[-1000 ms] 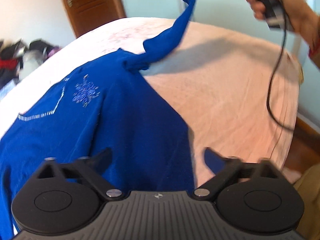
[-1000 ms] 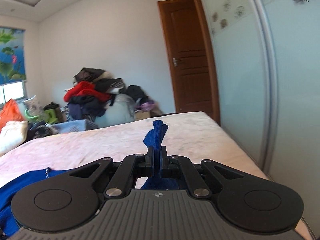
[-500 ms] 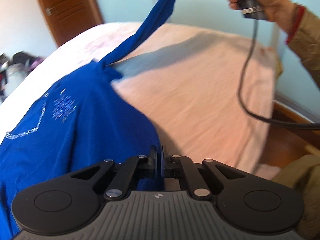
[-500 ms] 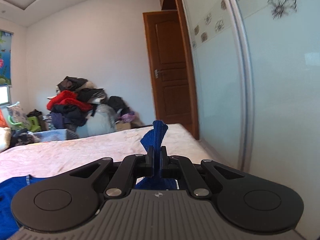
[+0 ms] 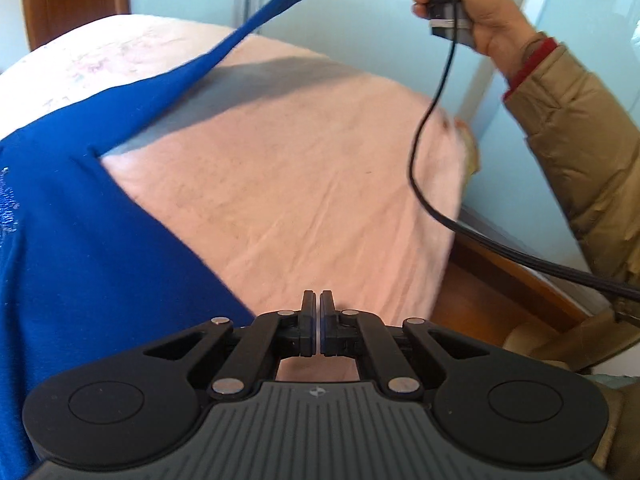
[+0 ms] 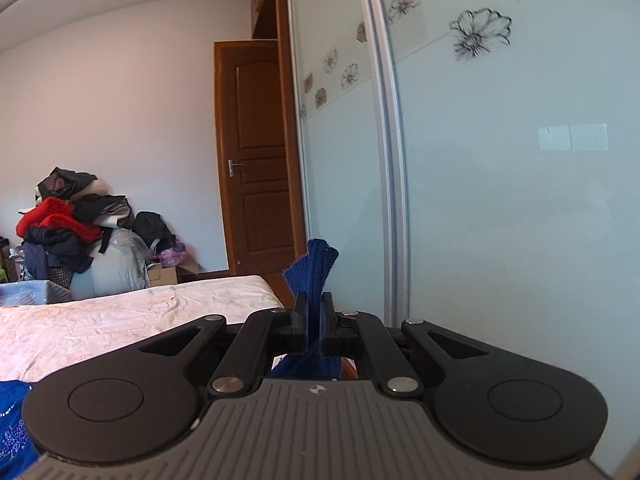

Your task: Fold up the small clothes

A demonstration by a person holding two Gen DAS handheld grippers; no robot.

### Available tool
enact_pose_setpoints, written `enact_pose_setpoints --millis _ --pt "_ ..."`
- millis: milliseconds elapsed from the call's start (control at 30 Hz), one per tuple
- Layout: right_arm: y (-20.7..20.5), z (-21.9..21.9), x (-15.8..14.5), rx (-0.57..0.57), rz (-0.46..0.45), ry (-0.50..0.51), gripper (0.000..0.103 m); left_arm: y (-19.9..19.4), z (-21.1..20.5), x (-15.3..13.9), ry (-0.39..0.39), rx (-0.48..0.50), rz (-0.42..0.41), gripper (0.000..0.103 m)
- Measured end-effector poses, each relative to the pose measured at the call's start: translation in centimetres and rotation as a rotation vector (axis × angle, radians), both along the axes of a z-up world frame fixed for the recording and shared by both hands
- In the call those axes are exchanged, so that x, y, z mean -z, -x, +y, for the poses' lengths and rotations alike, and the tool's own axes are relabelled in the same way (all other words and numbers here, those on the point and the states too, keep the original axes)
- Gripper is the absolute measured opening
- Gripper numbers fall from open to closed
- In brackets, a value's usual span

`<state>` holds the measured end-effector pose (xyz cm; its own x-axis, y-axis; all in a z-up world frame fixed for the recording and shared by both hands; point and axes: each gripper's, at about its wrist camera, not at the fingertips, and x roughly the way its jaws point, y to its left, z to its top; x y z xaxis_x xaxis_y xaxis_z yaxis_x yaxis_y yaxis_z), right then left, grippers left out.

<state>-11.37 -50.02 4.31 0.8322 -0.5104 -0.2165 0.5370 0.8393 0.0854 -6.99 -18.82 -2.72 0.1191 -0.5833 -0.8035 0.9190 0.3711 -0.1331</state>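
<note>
A blue sweater (image 5: 80, 220) with pale embroidery lies on the pink bed (image 5: 300, 160), filling the left of the left wrist view. One sleeve (image 5: 248, 36) is stretched up and to the right, out of the frame's top. My right gripper (image 6: 316, 300) is shut on that sleeve's ribbed cuff (image 6: 316, 264), which sticks up past the fingertips. My left gripper (image 5: 318, 300) is shut just right of the sweater's lower edge, over bare bedsheet. No cloth shows between its fingertips.
A person's hand (image 5: 480, 12) in a tan sleeve holds the right gripper's handle, and a black cable (image 5: 416, 152) hangs from it. Frosted wardrobe doors (image 6: 500, 200) stand close on the right. A wooden door (image 6: 256, 160) and a clothes pile (image 6: 68, 220) lie beyond the bed.
My left gripper shut at the sweater's edge, then shifted right onto bare sheet. The right gripper carried the sleeve farther right, pulling it taut.
</note>
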Motion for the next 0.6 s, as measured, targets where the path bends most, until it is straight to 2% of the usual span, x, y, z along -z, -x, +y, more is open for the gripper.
enact_pose_setpoints --millis 100,200,300,500,600 --pt "-0.4 0.4 0.7 0.013 0.000 0.001 0.005 -0.9 1.3 -1.1 0.033 -0.074 0.002 0.002" --pt "-1.0 0.7 1.1 0.013 -0.010 -0.010 0.005 -2.8 3.8 -2.3 0.042 -0.202 -0.040 0.003" --pt "-2.0 1.9 1.1 -0.018 -0.024 -0.015 0.005 -5.4 7.3 -2.7 0.010 -0.390 -0.059 0.004" --pt "-5.9 7.2 0.4 -0.146 -0.040 0.002 0.005 -11.5 15.8 -0.9 -0.061 -0.837 -0.065 0.004" --pt "-8.8 10.5 0.1 -0.232 -0.034 0.002 0.005 -13.2 19.2 -0.3 -0.123 -0.995 -0.086 0.004"
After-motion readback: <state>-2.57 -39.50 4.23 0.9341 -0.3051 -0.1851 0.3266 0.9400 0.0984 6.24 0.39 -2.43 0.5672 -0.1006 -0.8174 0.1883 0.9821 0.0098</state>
